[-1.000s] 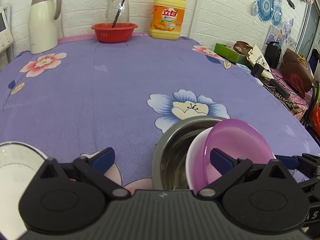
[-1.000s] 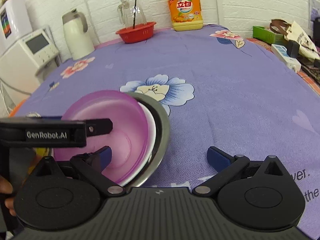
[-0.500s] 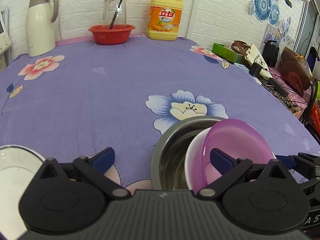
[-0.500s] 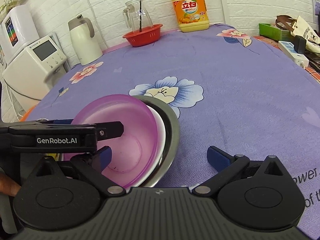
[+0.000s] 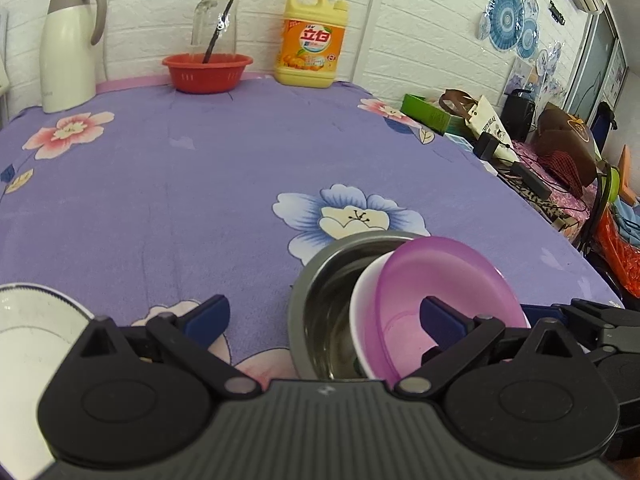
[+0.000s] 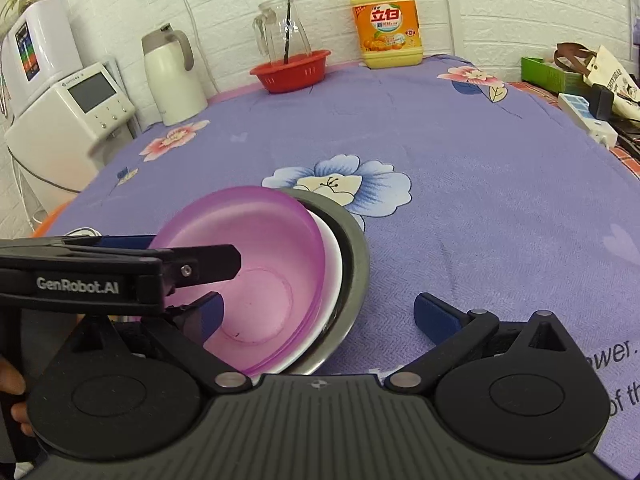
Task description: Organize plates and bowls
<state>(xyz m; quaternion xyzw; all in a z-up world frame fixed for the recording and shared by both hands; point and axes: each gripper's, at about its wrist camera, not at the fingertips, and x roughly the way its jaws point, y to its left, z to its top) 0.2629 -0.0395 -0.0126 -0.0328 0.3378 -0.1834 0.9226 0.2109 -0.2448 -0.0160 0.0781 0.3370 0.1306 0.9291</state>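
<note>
Three bowls sit nested and tilted on the purple flowered cloth: a steel bowl [image 5: 320, 300] outermost, a white bowl [image 5: 362, 300] in it, a translucent purple bowl [image 5: 440, 276] innermost. My left gripper [image 5: 324, 316] is open; its right finger reaches into the purple bowl, its left finger hangs over bare cloth. My right gripper [image 6: 320, 314] is open too, with its left finger inside the purple bowl [image 6: 256, 256] and its right finger over the cloth. The left gripper's fingers [image 6: 208, 260] cross over that bowl from the left. A white plate [image 5: 28, 332] lies at the near left.
Along the back wall stand a white jug [image 5: 68, 48], a red basket [image 5: 206, 72] in front of a glass pitcher [image 5: 216, 20], and a yellow detergent bottle [image 5: 312, 44]. Boxes, bags and cables [image 5: 500, 136] crowd the right edge. A white appliance [image 6: 68, 120] stands off the table's left side.
Both views have tilted and shifted a little, so both grippers have moved slightly around the stack. The nested bowls have stayed in place and both grippers stay open.
</note>
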